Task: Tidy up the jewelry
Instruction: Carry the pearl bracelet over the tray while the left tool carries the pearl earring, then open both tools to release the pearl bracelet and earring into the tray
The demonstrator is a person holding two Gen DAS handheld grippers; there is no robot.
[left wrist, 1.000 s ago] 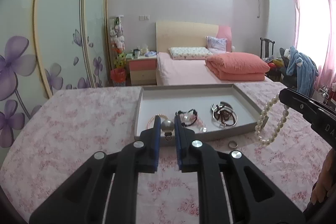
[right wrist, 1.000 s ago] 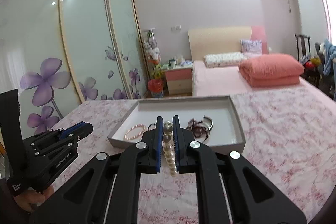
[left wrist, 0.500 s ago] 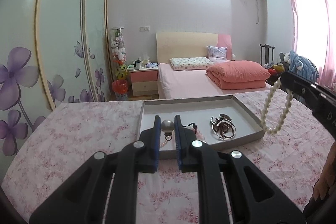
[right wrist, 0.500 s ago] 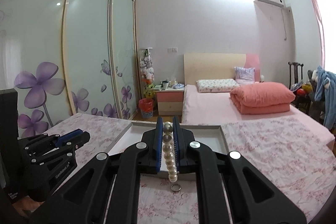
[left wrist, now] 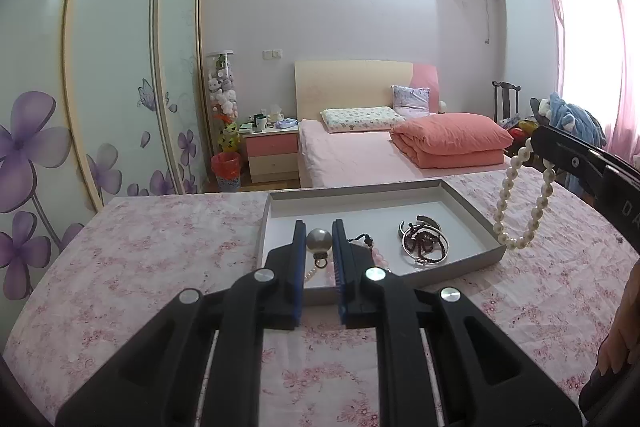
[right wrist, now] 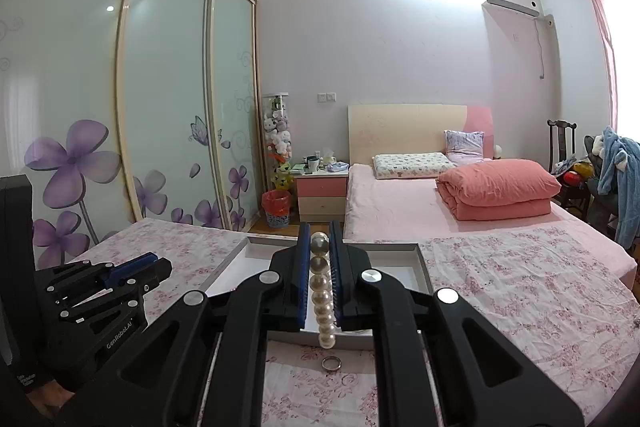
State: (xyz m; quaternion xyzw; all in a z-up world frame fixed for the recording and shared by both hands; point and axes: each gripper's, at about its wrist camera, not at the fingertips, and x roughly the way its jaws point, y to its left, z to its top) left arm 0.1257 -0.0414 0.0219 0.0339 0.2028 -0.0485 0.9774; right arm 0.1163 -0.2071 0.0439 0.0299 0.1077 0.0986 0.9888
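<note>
Pearl strand point(right wrist: 322, 297) pinched in right jaws; left jaws clamp a grey bead point(left wrist: 319, 240) above the tray point(left wrist: 472, 205).

White pearl bracelet point(right wrist: 323, 301), grey tray point(left wrist: 472, 205), pink floral tablecloth point(left wrist: 160, 251)

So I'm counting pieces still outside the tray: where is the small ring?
In the right wrist view, the ring lies on the floral cloth just outside the tray's near wall, below the hanging pearl strand.
</note>
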